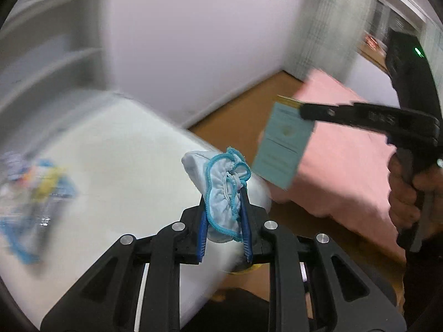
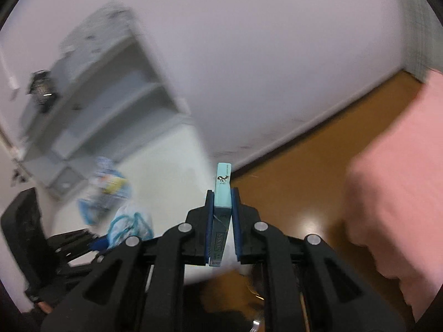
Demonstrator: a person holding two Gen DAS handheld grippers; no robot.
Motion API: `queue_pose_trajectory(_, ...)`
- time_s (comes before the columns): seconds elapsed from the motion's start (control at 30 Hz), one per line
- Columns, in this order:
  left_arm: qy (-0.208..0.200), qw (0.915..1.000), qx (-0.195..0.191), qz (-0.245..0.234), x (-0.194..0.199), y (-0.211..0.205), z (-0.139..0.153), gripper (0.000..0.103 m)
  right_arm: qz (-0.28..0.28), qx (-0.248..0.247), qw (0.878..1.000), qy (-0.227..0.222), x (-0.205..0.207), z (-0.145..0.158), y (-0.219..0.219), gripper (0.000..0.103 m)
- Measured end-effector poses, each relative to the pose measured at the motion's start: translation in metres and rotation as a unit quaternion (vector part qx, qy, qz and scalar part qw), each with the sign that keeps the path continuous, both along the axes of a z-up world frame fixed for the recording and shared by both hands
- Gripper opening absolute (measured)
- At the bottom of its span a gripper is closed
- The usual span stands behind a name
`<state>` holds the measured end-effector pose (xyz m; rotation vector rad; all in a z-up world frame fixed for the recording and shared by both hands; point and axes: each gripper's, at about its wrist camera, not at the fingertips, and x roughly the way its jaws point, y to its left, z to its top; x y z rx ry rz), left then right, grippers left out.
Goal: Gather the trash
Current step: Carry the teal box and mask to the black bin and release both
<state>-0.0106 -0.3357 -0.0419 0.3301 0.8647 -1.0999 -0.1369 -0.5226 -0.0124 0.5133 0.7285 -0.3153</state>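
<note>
Both bits of trash were off the table and in the air. The cap (image 1: 224,193), a crumpled pale thing with blue elastic trim, was pinched between the left gripper's (image 1: 223,207) blue pads (image 1: 203,229), most of it sticking up past the tips. The box (image 2: 222,207), a thin teal carton, sat edge-on in my right gripper (image 2: 222,215), fingers pressed flat on both broad faces; in the left view the same box hung out over the pink bedding (image 1: 346,149) with the person's hand (image 1: 407,191) on the grip.

White table (image 1: 116,166) lay under and left of the cap. More litter (image 1: 36,193) was left on it, a blurred heap of blue, yellow and clear wrappers (too smeared to name any piece). Shelves (image 2: 91,110) stood behind the table against the wall, wood floor (image 2: 299,193) ran between table and bed.

I judged the step as carry: both grabs done, nothing dropped off yet. No bin or bag showed in either view, so the next move called for finding one first, then bringing each gripper over its mouth and spreading the fingers one at a time. The cap is soft and could snag on the pads, so I'd have given it a wide release. Then back for the heap.
</note>
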Motion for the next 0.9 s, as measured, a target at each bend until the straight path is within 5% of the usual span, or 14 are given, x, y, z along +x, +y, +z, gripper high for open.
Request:
queue_pose_trajectory(0.2,0.019,0.9924,0.072,-0.098,-0.073,-0.064,-0.096,0.02,-0.085,0.04,0.993,0.069,-0.063,-0.096,-0.05,0.013)
queue_pose_trajectory(0.43,0.039,0.9826,0.149,-0.104,-0.071,-0.096,-0.194,0.02,-0.078,0.128,0.975,0.163,-0.057,-0.209,-0.074,0.013)
queue_pose_trajectory(0.53,0.012,0.9796,0.18,-0.088,-0.067,-0.095,-0.22,0.02,-0.087,0.131,0.973,0.17,-0.05,-0.222,-0.082,0.013)
queue_pose_trajectory(0.6,0.029,0.9782,0.191,-0.077,-0.058,-0.097,-0.234,0.02,-0.082,0.139,0.971,0.176,-0.043,-0.231,-0.084,0.013)
queue_pose_trajectory(0.9,0.052,0.9787,0.188,-0.064,-0.048,-0.1,-0.245,0.021,-0.057,0.137,0.972,0.182,-0.024,-0.234,-0.077,0.013)
